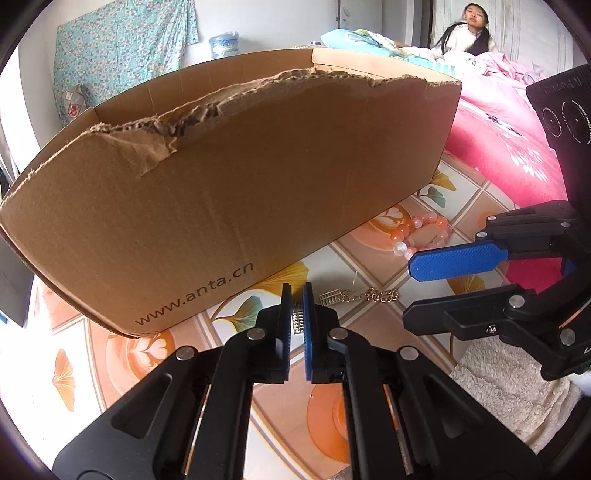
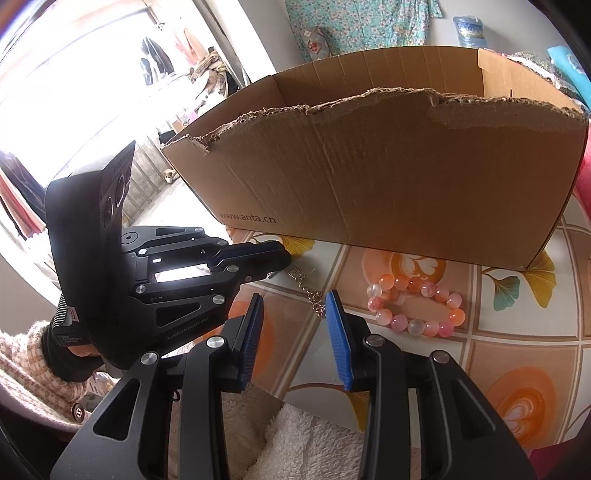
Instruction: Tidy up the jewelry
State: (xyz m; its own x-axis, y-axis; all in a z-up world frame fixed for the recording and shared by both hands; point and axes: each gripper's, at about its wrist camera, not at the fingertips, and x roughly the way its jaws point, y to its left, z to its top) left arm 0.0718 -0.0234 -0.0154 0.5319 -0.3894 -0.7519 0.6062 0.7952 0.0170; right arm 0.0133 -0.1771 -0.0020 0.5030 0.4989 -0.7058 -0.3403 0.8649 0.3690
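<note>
A gold chain with small abacus charms [image 1: 358, 296] lies on the table in front of a torn cardboard box [image 1: 236, 192]. My left gripper [image 1: 296, 295] is shut on one charm end of the chain. It also shows in the right wrist view [image 2: 286, 258], pinching that end of the chain [image 2: 308, 286]. A pink and orange bead bracelet [image 1: 421, 234] lies to the right, seen too in the right wrist view [image 2: 417, 306]. My right gripper [image 2: 295, 306] is open and empty, just above the chain; it shows in the left wrist view [image 1: 432, 284].
The box [image 2: 388, 173] stands at the back of the patterned tablecloth [image 2: 517, 350]. A white fleece sleeve [image 2: 306, 443] is at the near edge. A bed with pink bedding [image 1: 509, 147] and a person [image 1: 469, 29] lie beyond.
</note>
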